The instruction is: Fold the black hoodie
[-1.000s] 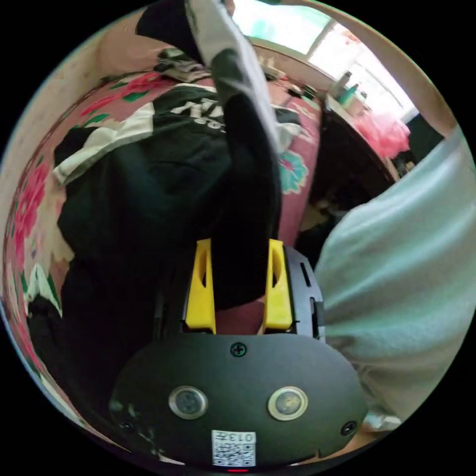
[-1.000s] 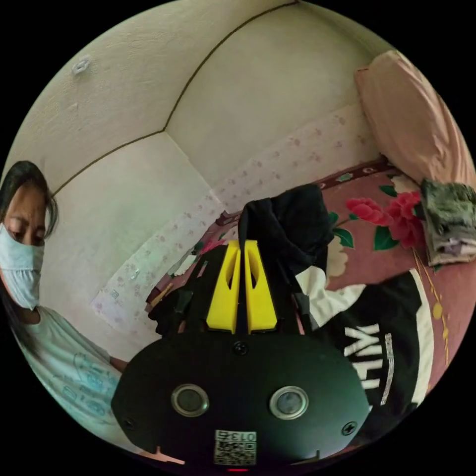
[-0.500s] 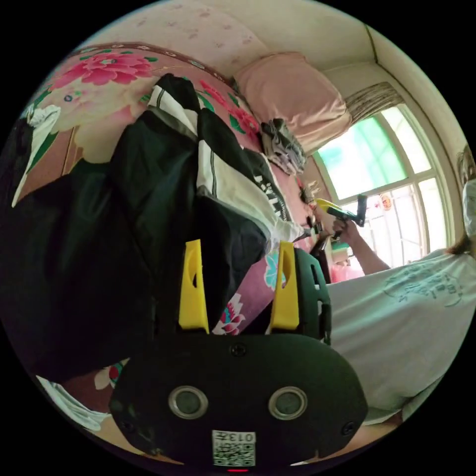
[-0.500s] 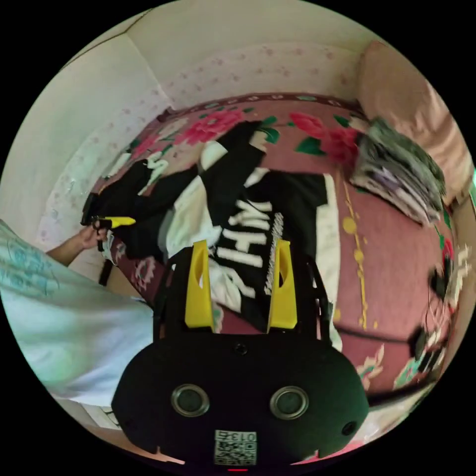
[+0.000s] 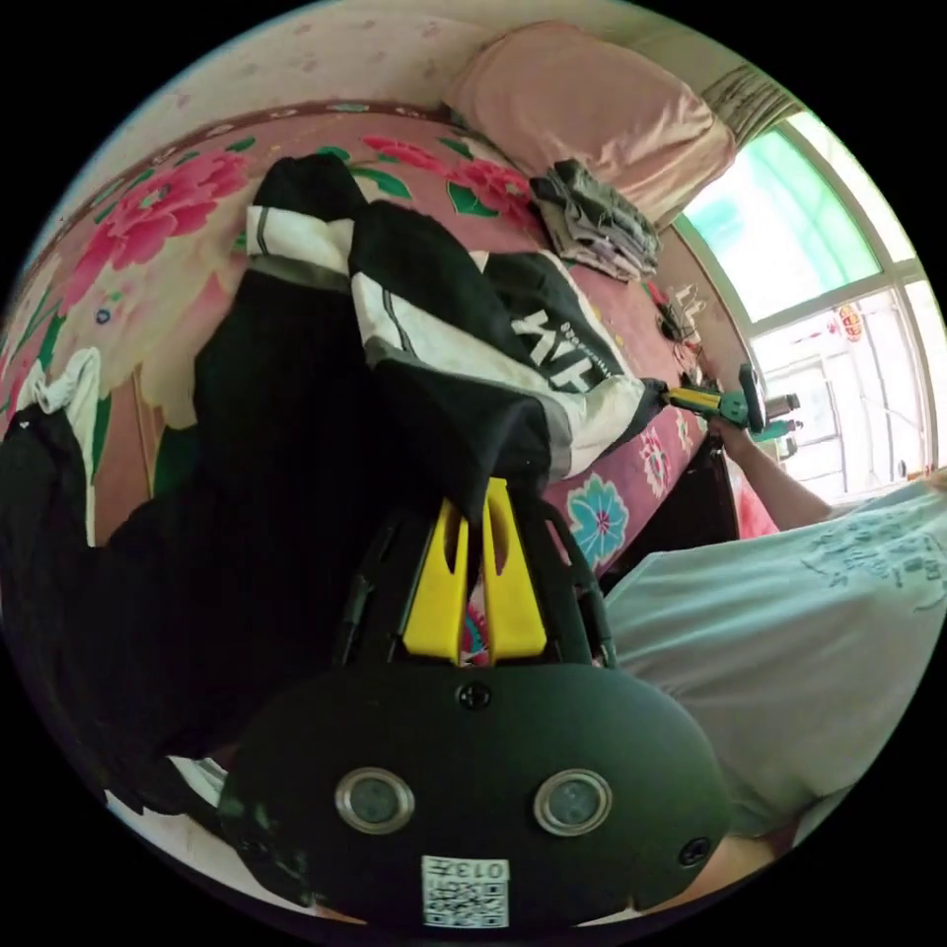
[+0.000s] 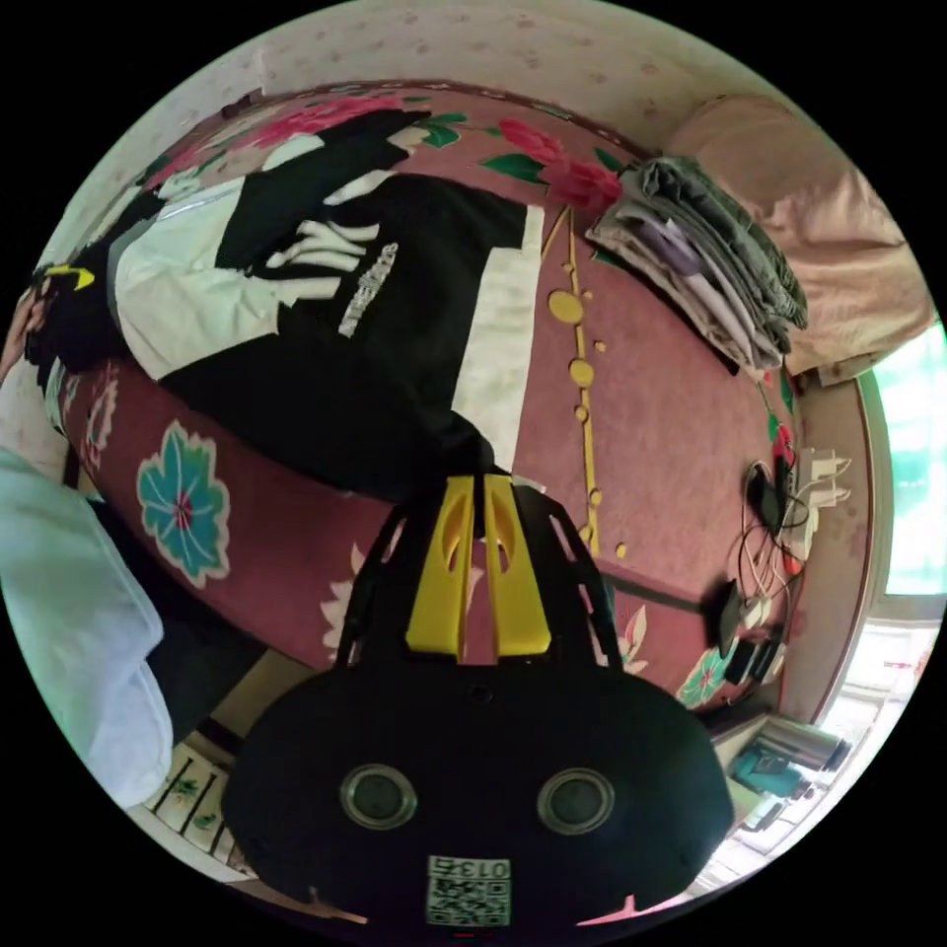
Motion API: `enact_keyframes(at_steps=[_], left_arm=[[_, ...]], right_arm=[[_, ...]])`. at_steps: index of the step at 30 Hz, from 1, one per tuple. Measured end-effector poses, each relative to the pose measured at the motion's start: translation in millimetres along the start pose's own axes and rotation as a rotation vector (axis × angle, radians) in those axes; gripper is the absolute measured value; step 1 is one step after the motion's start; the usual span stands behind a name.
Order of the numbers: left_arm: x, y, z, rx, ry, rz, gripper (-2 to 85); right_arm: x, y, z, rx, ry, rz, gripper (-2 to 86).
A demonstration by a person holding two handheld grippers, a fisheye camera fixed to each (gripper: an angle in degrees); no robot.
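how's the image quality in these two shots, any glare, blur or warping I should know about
Left gripper view: the window is blown out, the black hoodie falls into featureless shadow, and the fisheye bends the bed's edge. Right gripper view: sharp, evenly lit, with overexposure at the window strip and curved wall lines.

Hoodie [image 5: 434, 326] is soft matt black cloth with white panels, bedspread [image 6: 651, 414] matt woven cloth in maroon floral print, pillow [image 5: 592, 109] smooth pink fabric, folded clothes [image 6: 710, 266] soft cloth, gripper [image 6: 478, 493] jaws smooth yellow plastic on matt black plastic housing.
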State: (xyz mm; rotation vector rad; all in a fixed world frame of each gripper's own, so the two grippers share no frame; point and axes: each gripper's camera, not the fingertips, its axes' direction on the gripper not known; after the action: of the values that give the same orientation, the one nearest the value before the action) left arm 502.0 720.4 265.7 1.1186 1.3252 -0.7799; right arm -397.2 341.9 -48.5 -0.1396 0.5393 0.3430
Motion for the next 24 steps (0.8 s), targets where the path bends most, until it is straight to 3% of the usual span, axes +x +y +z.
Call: enact_keyframes(at_steps=[4,7,9,11,14,19,22,24], left_arm=[[0,-9,-15,0.042,-0.083,0.016,2.3],[-39,-24,19,-0.028,-0.079,-0.082,4.9],[-70,-23,45,-0.094,0.069,-0.201,7.0],[-68,-11,29,-0.013,0.053,-0.200,7.7],[-62,26,-3,0.090,0.028,-0.214,13.8],[-52,64,3,0.058,-0.025,-0.221,17.7],[-56,57,32,-0.046,-0.068,-0.214,13.1],[-56,39,47,-0.167,-0.077,-0.163,3.3]], right_arm=[[27,-54,-21,0.119,0.000,-0.003,2.8],[40,-101,12,0.024,-0.038,0.005,4.1],[49,-119,54,-0.088,-0.121,0.023,6.1],[68,-113,51,-0.073,-0.212,0.093,8.5],[108,-66,20,0.107,-0.243,0.288,12.8],[130,-8,40,0.145,-0.379,0.427,13.3],[118,-15,77,0.091,-0.410,0.422,10.5],[114,-26,102,0.027,-0.474,0.429,5.0]])
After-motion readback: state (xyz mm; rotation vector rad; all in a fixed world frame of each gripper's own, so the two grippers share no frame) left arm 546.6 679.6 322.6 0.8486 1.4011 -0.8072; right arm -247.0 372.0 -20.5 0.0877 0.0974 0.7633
